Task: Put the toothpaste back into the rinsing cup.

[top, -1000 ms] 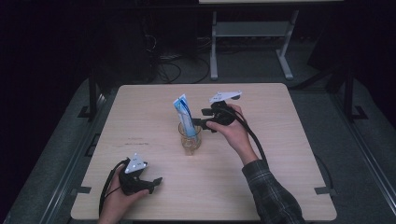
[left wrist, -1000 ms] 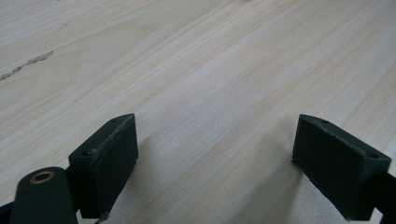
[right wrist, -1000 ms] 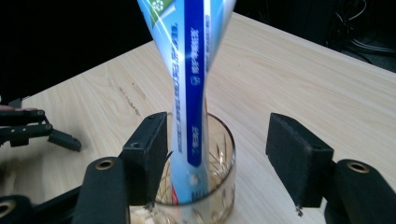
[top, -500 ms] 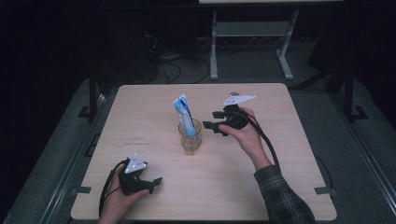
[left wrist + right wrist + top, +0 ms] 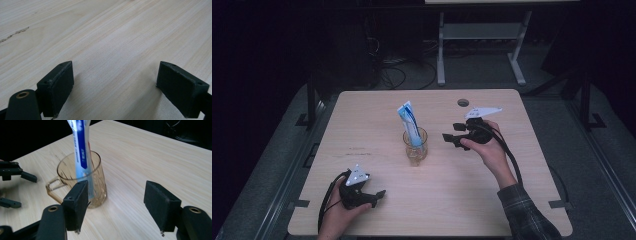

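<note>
Nearest to the person, the left gripper [image 5: 362,192] rests on the table [image 5: 362,125], in front of the glass mug [image 5: 415,146] and to its left, well apart from it. In the left gripper view its jaws stand wide apart, with nothing between them but bare wood, so this gripper is released and idle.

The glass mug is the landmark in the middle of the table. A blue and white toothpaste tube [image 5: 409,122] stands inside it, leaning a little, with its flat end rising well above the rim. In the right gripper view the tube [image 5: 81,150] reaches down to the bottom of the mug [image 5: 82,180], and the handle of the mug points toward the left gripper [image 5: 15,185].

To the right of the mug, near it but not touching, the right gripper [image 5: 452,137] is held in the person's hand [image 5: 484,150], and it points toward the mug. Its jaws are spread open and hold nothing; the mug is just beyond the left jaw.

My judgement is that placing the tube into the mug is finished, and the step now is release and moving away. The next move probably calls for bringing the right gripper back toward the person, without knocking the mug, because the tall tube could make it tip easily.

Farthest, behind the mug, there is a small round hole [image 5: 463,102] in the table.
</note>
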### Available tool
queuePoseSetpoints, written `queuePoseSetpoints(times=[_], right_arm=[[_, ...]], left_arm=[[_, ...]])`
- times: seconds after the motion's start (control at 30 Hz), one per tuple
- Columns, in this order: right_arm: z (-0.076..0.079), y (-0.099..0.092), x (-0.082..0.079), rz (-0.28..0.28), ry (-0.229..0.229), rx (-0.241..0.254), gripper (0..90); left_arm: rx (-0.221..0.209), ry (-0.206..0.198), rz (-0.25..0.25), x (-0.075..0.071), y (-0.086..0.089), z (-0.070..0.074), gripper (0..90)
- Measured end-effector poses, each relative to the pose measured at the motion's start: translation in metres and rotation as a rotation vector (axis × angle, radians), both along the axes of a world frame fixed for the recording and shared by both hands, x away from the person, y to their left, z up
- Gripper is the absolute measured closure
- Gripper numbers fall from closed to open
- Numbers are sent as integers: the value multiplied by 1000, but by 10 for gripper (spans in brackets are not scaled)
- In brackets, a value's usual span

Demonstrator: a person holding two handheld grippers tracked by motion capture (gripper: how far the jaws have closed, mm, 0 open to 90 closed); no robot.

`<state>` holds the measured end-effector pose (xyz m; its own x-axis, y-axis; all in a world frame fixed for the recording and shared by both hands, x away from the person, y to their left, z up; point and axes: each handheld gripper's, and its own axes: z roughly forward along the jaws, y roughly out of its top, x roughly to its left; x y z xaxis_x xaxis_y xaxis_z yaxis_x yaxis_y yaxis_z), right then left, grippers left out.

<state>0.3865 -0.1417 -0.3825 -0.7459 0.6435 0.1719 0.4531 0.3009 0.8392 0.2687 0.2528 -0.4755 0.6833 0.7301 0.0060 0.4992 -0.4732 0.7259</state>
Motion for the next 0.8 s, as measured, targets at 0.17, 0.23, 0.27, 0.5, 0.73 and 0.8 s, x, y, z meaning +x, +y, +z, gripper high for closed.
queuePoseSetpoints(times=[0.17,0.23,0.27,0.5,0.73,0.8], right_arm=[[-7,-10,-6,-11,6,-7,355],[-11,-14,-8,-16,7,-8,351],[-12,-16,-10,-18,9,-12,354],[-24,-32,-21,-41,22,-23,351],[-30,-47,-32,-62,32,-42,349],[-32,-51,-36,-69,35,-42,348]], left_arm=[[0,0,0,0,0,0,135],[0,0,0,0,0,0,135],[0,0,0,0,0,0,136],[0,0,0,0,0,0,135],[0,0,-1,0,0,0,136],[0,0,-1,0,0,0,136]])
